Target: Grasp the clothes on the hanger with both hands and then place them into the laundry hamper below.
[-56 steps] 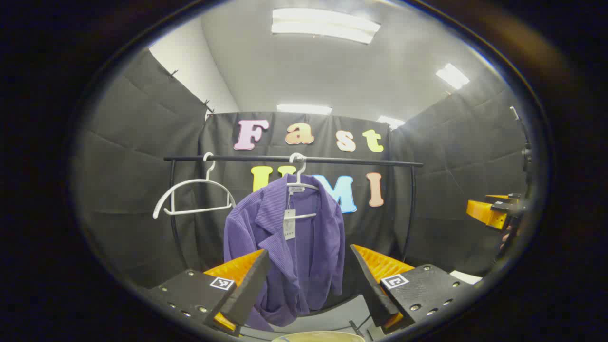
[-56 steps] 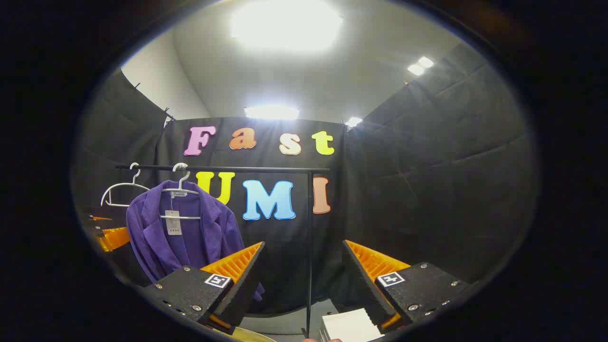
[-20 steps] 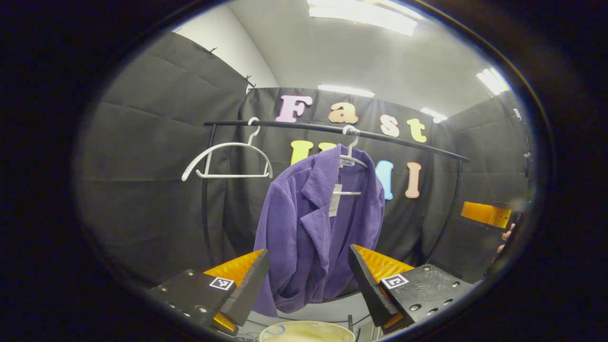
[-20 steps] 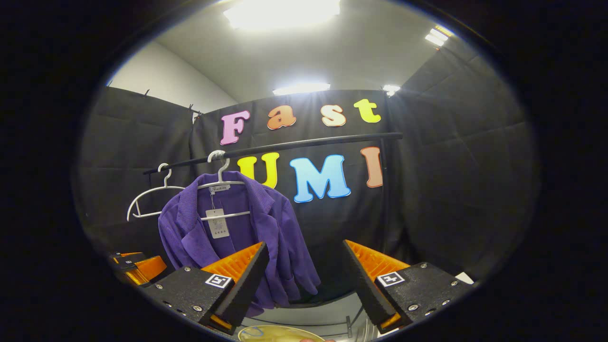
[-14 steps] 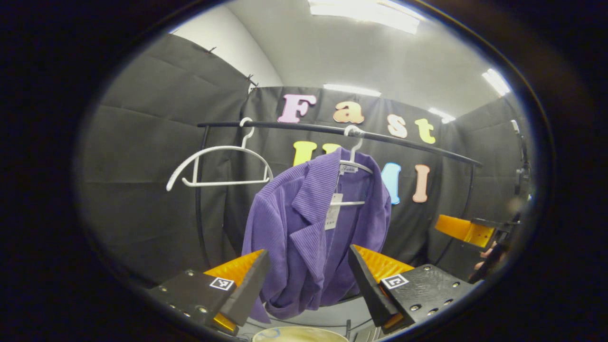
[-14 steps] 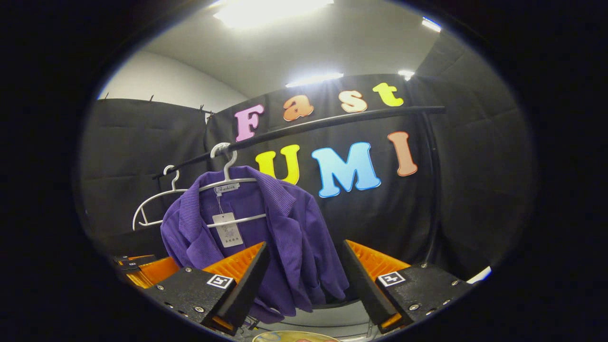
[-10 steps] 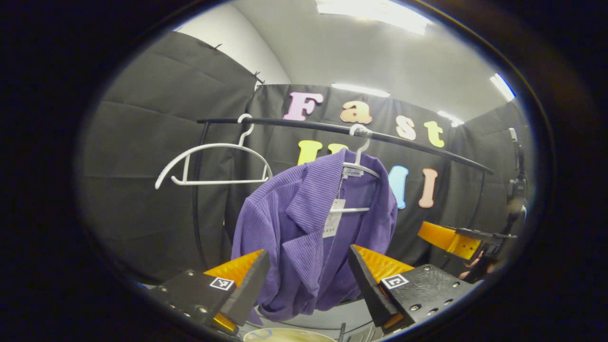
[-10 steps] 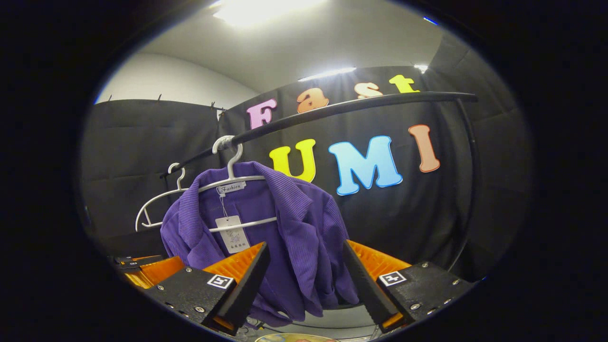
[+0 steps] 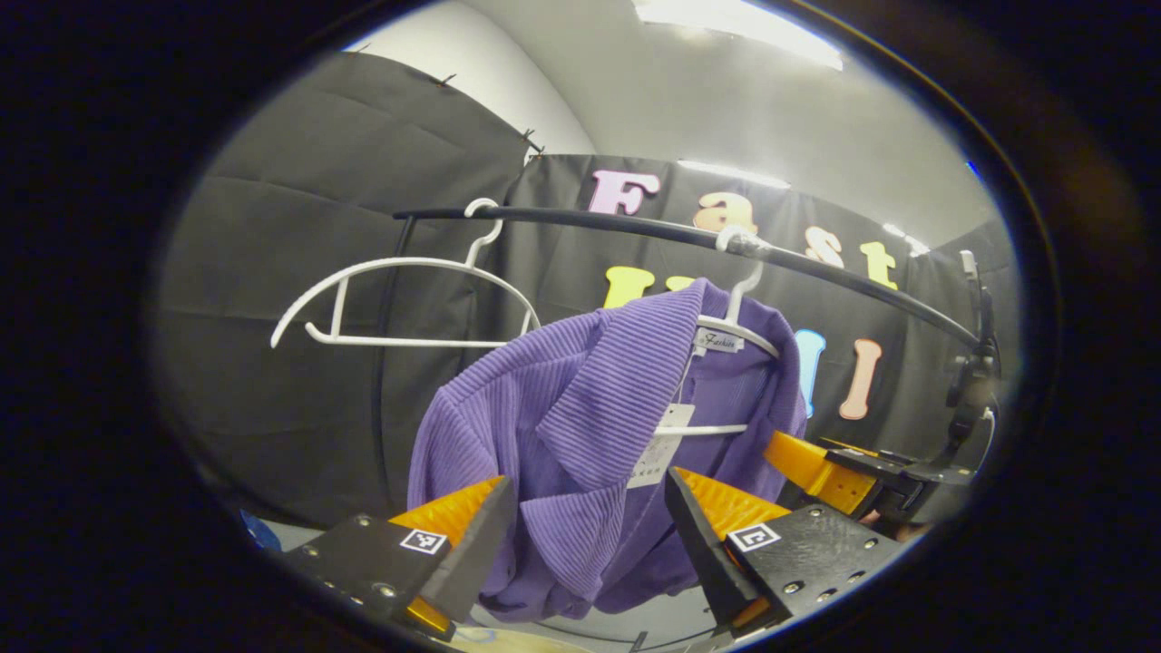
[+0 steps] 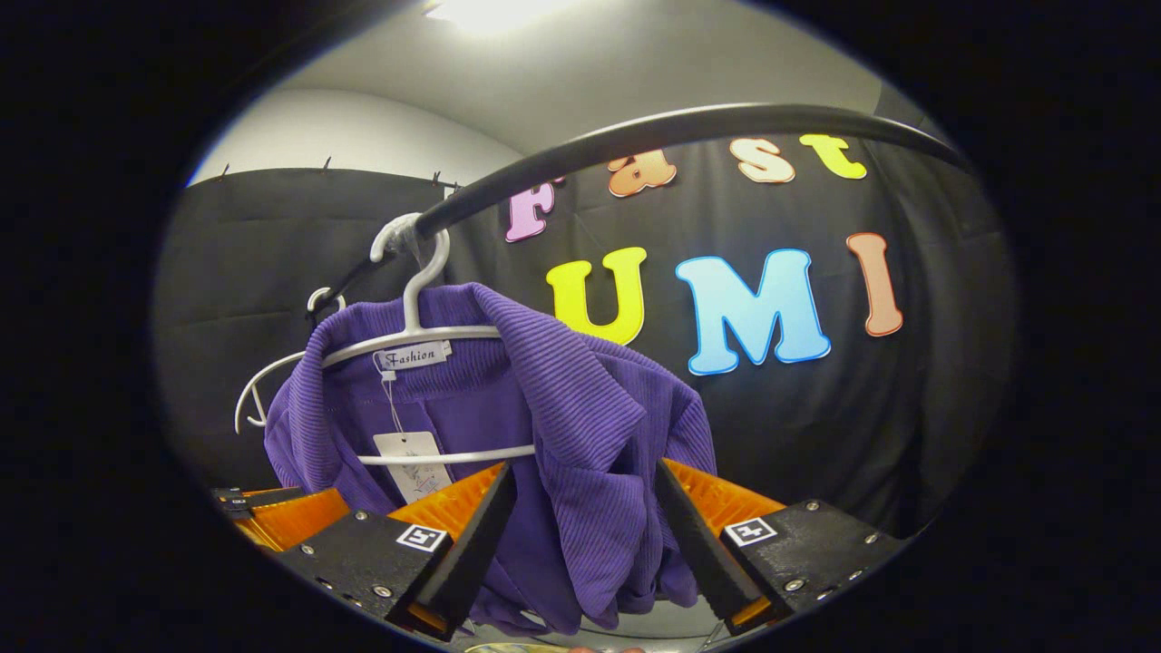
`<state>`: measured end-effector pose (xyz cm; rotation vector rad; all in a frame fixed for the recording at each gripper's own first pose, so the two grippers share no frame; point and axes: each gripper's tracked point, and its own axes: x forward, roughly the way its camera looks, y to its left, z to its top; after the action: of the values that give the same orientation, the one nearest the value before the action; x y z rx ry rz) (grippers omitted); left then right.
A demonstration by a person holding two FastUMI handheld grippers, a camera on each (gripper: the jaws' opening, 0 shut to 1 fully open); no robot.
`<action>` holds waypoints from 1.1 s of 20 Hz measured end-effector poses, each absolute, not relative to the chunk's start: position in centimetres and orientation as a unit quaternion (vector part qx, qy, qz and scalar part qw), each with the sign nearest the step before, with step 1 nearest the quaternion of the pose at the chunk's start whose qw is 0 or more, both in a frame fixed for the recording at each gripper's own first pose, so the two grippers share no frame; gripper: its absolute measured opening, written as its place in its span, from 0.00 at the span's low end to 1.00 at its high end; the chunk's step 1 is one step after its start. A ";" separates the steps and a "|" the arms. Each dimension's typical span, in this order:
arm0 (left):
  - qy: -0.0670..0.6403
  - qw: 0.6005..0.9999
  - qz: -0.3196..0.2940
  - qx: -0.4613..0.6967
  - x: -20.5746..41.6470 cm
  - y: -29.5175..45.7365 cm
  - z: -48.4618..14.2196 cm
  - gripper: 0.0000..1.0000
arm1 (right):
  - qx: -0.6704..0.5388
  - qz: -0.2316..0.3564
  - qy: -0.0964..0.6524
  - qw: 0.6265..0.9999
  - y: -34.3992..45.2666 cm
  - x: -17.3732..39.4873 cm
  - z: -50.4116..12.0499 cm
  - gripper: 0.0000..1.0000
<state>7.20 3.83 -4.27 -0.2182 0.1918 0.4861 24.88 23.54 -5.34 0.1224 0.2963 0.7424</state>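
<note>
Rail (image 10: 689, 127) nearer, purple jacket (image 10: 580, 426) closer

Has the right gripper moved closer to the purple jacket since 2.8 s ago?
Yes. The right gripper has closed in toward the clothes rail: the purple jacket, once off to the side, now hangs between its open fingers.

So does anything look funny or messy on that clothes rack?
Nothing is broken or spilled. The purple jacket hangs bunched and open on its white hanger, and beside it an empty hanger hangs tilted on the rail.
</note>
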 end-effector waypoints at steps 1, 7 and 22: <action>0.092 0.959 0.245 -0.105 7.5 3.8 -4.3 0.96 | 0.060 0.364 0.148 0.918 23.8 25.3 -5.6 0.95; 0.075 0.951 0.280 -0.109 9.0 4.4 -4.0 1.00 | 0.081 0.374 0.125 0.916 25.1 26.7 -3.9 0.95; 0.062 0.939 0.336 -0.030 10.5 6.4 -3.4 0.14 | 0.096 0.369 0.081 0.921 26.5 30.6 -2.9 0.56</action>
<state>10.52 6.36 -3.42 -0.0611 0.1257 0.6860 30.59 26.51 -2.87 0.1965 0.1665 0.7577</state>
